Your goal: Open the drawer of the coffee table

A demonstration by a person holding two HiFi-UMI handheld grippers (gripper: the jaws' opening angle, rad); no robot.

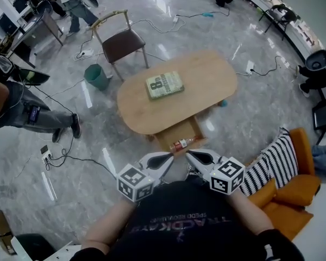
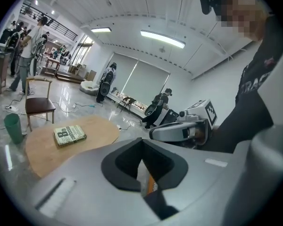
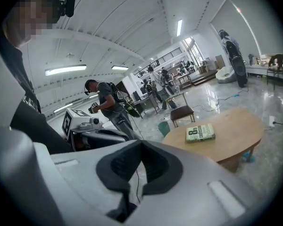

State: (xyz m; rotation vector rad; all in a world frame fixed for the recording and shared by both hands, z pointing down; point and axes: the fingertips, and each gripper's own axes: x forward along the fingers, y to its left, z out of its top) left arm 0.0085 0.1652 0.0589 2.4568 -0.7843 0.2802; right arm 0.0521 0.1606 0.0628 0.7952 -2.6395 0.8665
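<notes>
A glossy grey stone-pattern floor [image 1: 250, 118] was observed throughout the room, with cables [image 1: 152, 22] trailed across it and the ceiling light reflected in it. A wooden chair [image 1: 121, 43] with a dark seat was placed beside a green bin [image 1: 97, 76], and an orange sofa [image 1: 307, 181] carrying a black-and-white striped cushion [image 1: 269, 165] was located at the right edge. The white ceiling was lit by long strip lights [image 2: 162, 38], and tall covered windows [image 2: 144, 81] were set in the far wall.

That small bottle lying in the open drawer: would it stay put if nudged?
Probably not: the bottle lies on its side, so a nudge would likely roll it. The walls of the drawer should stop it. It looks small, so probably light.
</notes>
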